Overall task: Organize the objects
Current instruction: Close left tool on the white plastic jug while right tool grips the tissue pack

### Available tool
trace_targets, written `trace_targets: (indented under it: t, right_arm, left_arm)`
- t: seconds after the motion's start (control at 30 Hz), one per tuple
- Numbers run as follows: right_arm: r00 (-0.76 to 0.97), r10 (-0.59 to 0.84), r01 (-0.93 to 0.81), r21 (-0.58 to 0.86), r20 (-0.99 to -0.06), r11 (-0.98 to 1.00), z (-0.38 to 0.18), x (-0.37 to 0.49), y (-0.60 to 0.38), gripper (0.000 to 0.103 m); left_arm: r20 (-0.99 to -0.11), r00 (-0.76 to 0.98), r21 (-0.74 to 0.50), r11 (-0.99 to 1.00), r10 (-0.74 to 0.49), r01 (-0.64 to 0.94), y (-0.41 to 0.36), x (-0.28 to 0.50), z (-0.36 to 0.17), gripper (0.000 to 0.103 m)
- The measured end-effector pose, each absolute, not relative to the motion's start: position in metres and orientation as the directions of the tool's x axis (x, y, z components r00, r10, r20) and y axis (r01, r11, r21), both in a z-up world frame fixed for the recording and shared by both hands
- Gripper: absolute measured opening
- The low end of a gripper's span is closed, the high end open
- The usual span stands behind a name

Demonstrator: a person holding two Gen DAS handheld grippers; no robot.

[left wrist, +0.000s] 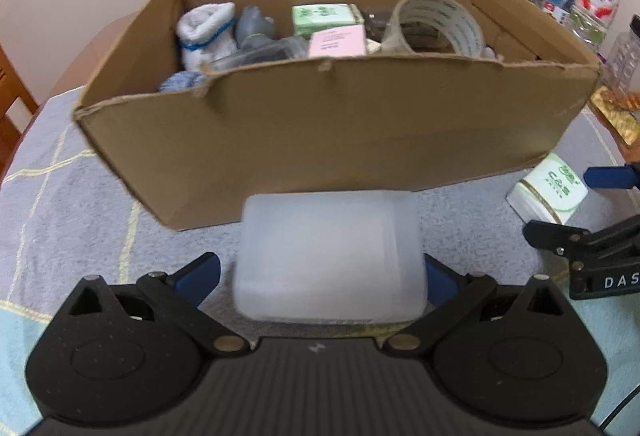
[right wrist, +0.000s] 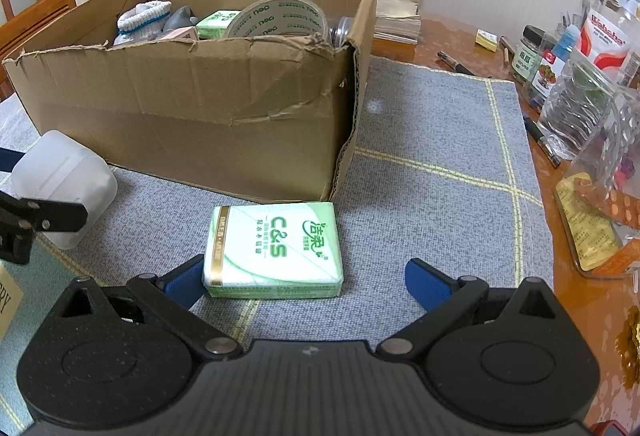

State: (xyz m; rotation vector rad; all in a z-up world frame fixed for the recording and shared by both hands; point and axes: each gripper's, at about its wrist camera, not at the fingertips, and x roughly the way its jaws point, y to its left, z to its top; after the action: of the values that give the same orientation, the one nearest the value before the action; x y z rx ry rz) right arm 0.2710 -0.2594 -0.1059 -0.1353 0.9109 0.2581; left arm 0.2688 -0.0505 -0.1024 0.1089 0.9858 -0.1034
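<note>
While your left gripper (left wrist: 322, 272) clamps one white tub (left wrist: 330, 256) before the box (left wrist: 320, 124), your right gripper (right wrist: 306, 278) gapes around one tissue pack (right wrist: 274, 248); one more pack (right wrist: 218, 23) lies boxed.

Two grippers (right wrist: 308, 278) are counted, one box (right wrist: 200, 108), two green tissue packs (right wrist: 274, 250), one tape roll (right wrist: 280, 16), one white tub (left wrist: 330, 256).

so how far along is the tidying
Mostly done: the cardboard box already holds socks, tape roll and small packs. In hand: the left hand-held gripper grips a translucent white container outside the box. Left: the green tissue pack on the mat, between the open right hand-held gripper fingers.
</note>
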Motion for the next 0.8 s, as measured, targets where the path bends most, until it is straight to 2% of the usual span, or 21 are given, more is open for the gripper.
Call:
trace_targets:
  t: [0.27,0.33,0.43,0.7,0.8]
  right_arm:
    - [0.582,0.157,-0.270,-0.008,-0.798,0.963,-0.105,0.272,-0.258,0.103]
    - [0.581,0.154,-0.267,-0.008,-0.799,0.964,-0.105,0.272,-0.258,0.103]
    - [0.579,0.150,-0.262,-0.008,-0.801,0.965,-0.105,0.272,-0.256,0.103]
    - [0.568,0.155,-0.279,-0.013,-0.808,0.960,-0.103,0.273,-0.247,0.103]
    - [0.573,0.165,-0.301,-0.018,-0.803,0.954,-0.100,0.270,-0.241,0.094]
  left_arm:
    - [-0.835,0.548,0.029,0.990,-0.050,0.136,-0.060,0.277,-0.111,0.097]
    - [-0.832,0.551,0.009,0.992,-0.064,0.129,-0.060,0.277,-0.109,0.089]
    - [-0.826,0.561,0.007,0.993,-0.060,0.118,-0.060,0.277,-0.108,0.084]
    - [-0.825,0.561,0.003,0.992,-0.068,0.124,-0.059,0.278,-0.106,0.083]
    - [-0.826,0.560,0.004,0.992,-0.069,0.128,-0.059,0.277,-0.106,0.083]
